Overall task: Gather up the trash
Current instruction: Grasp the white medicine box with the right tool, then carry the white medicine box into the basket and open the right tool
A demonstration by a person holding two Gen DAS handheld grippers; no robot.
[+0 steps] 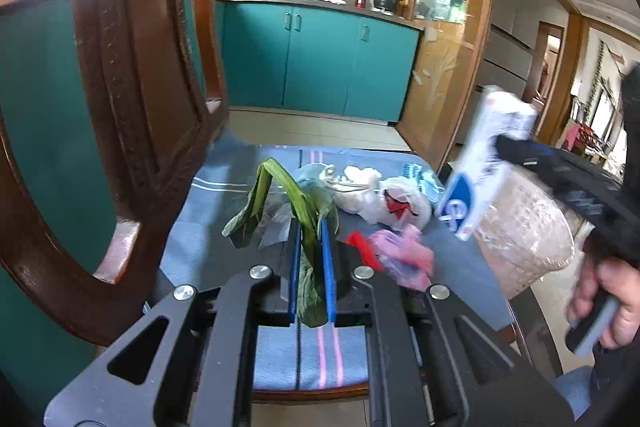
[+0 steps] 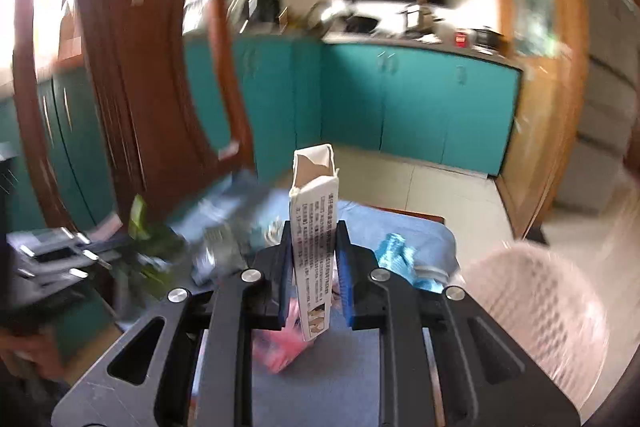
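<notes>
My left gripper (image 1: 311, 233) is shut on a limp green vegetable leaf (image 1: 280, 193) and holds it above a chair seat with a blue striped cushion (image 1: 208, 187). My right gripper (image 2: 313, 227) is shut on a white and blue cardboard box (image 2: 314, 227); the box also shows in the left wrist view (image 1: 480, 167), held over the seat's right side. On the cushion lie a white plastic bag (image 1: 394, 203), pink and red wrappers (image 1: 400, 259), a light blue wrapper (image 2: 396, 251) and crumpled white paper (image 1: 356, 183).
A woven pale basket (image 1: 524, 227) stands right of the chair, also in the right wrist view (image 2: 540, 307). The dark wooden chair back (image 1: 132, 87) rises on the left. Teal kitchen cabinets (image 1: 320, 63) and a tiled floor (image 2: 460, 199) lie beyond.
</notes>
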